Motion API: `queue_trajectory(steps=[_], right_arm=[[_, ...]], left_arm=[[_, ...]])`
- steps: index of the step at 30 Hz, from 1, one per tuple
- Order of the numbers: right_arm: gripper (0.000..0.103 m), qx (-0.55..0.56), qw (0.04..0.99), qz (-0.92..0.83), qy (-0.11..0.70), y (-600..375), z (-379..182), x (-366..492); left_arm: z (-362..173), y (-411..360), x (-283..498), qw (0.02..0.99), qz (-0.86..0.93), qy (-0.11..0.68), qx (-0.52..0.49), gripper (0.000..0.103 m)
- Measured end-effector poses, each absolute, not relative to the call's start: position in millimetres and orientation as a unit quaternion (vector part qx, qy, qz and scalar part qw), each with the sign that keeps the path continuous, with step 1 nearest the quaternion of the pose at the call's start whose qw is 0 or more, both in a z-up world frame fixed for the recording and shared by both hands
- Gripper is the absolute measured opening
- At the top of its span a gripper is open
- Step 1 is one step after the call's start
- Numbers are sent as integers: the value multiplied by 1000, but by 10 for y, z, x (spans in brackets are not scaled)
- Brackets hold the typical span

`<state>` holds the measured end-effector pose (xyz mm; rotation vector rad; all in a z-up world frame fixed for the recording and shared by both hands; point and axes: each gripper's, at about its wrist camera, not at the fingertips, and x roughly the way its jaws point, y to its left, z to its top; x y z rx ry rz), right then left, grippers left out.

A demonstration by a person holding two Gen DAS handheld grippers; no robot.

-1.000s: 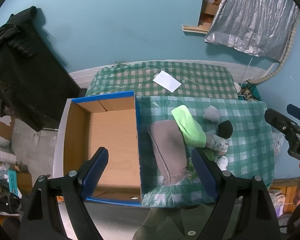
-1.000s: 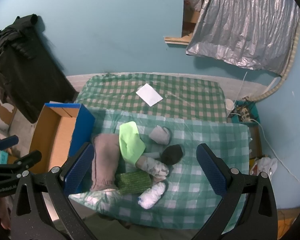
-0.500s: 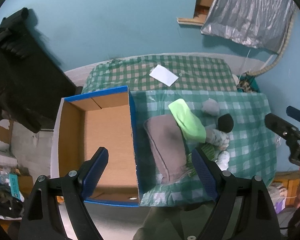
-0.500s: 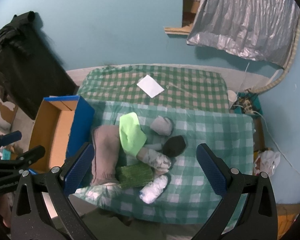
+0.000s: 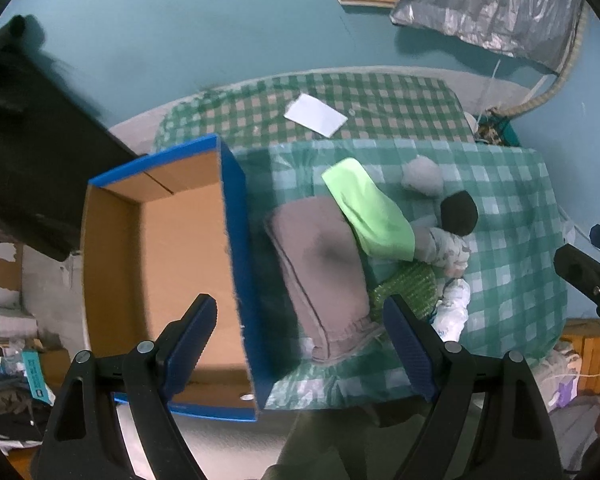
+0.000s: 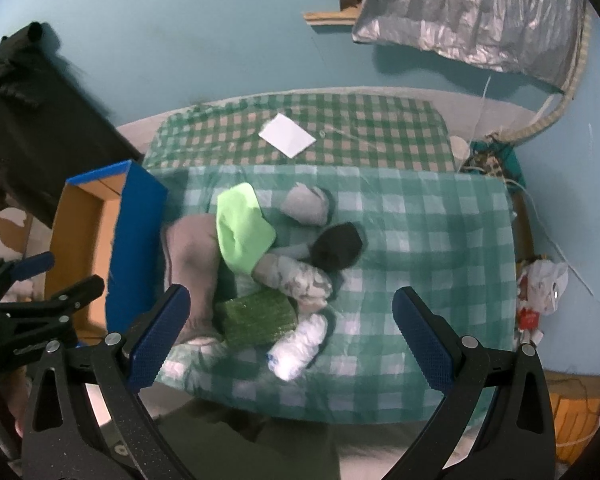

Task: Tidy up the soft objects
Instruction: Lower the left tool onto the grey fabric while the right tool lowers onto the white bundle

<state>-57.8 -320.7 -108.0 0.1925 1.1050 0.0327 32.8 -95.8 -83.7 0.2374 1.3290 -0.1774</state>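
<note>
Hovering left tool (image 5: pixel 298 334): spread wide, empty, above the blue cardboard box (image 5: pixel 232 216)
Right tool (image 6: pixel 290 336): spread wide, empty
Soft pile: brown folded cloth (image 5: pixel 320 268) beside the box, lime-green cloth (image 5: pixel 370 216) overlapping it, on the green checked table (image 6: pixel 428 240)

A matt cardboard box (image 5: pixel 180 256) with glossy blue outer walls sits left of soft cloth pieces on a checked tablecloth (image 6: pixel 440 240), crinkled silver foil (image 6: pixel 468 12) hanging beyond.

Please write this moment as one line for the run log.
left gripper: open, empty | right gripper: open, empty | pile of soft clothes: on green checked cloth | blue cardboard box: empty
</note>
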Motion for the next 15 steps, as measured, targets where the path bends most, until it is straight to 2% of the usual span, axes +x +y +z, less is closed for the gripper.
queue_trajectory(steps=[15], right_arm=[[99,118,807,-2,578,-3419,-1813,-550]], left_arm=[[-1510,-1225,464,744,-86,650,126,86]])
